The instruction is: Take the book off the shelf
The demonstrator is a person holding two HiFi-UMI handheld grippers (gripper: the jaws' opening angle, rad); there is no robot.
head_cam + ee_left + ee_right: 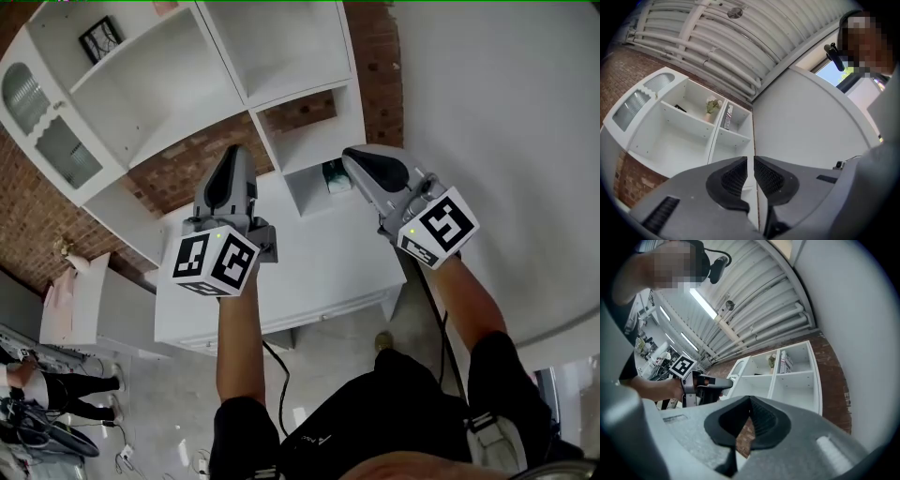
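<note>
The book stands upright in the top right compartment of the white shelf unit; the right gripper view also shows the book. It is outside the head view. My left gripper is raised in front of the shelf, far from the book. Its jaws stand a narrow slit apart with nothing between them. My right gripper is held up beside it, tips touching, empty. The left gripper also appears in the right gripper view.
A small plant and a dark picture frame sit in the compartment left of the book. An arched glass door closes the shelf's left side. A teal-and-white item sits low. A white cabinet stands below, a plain wall at right.
</note>
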